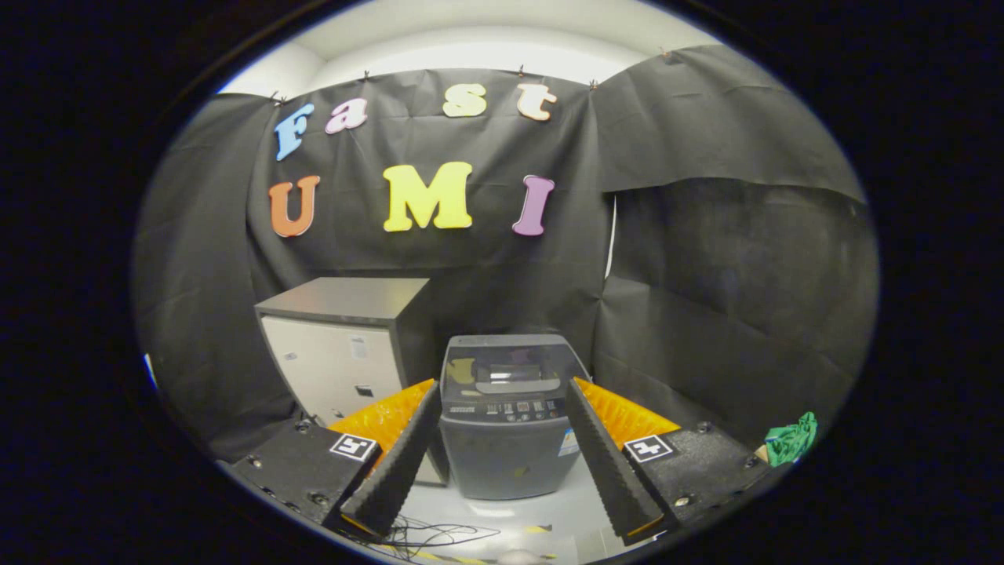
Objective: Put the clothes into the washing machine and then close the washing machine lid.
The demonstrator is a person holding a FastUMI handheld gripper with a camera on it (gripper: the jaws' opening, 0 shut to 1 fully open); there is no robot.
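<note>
- Gripper (502, 447): one, fingers spread wide, holding nothing.
- Cables (427, 537): a tangle on the floor at 6 o'clock, under the fingers.
- Cloth (791, 439): one green bundle at 4 o'clock, outside the washer and well apart from it; judged not yet loaded.
- Washer (506, 416): one, at 12 o'clock beyond the fingers, lid (510, 365) lying down, seemingly shut.
- Cabinet (341, 353): one, at 11 o'clock beside the washer.

The hand-held gripper (502, 392) hangs wide open, nothing between its fingers. Open air lies ahead to the washing machine (506, 416), whose lid is down. A cabinet (341, 353) crowds its left; cables (439, 537) trail across the floor.
</note>
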